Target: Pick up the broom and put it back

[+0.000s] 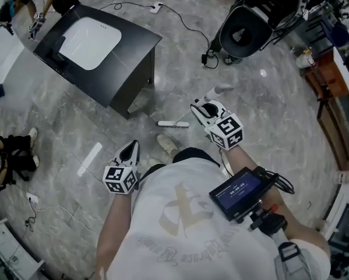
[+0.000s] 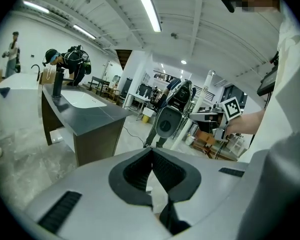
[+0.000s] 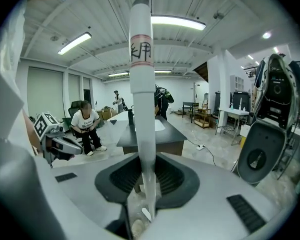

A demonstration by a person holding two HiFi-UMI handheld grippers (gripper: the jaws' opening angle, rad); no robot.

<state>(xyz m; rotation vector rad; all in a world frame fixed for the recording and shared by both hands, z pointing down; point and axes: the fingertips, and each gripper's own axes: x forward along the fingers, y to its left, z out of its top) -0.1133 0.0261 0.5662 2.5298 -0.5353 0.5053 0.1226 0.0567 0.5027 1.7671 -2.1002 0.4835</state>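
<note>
Right gripper [image 3: 144, 176] is pinching the upright broom [image 3: 141, 109] handle, left gripper [image 2: 152, 156] jaws pressed together, empty; recommend a firm grip and vertical handle while carrying it back.

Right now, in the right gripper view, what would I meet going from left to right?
The left gripper → seated person → broom handle → black machine.

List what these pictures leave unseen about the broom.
Head of the broom: right gripper view, hidden under the right hand-held gripper's body.
Marking on the broom handle: right gripper view, too blurred to read.
White strip on the floor: head view, too small to tell whether it is that head.
</note>
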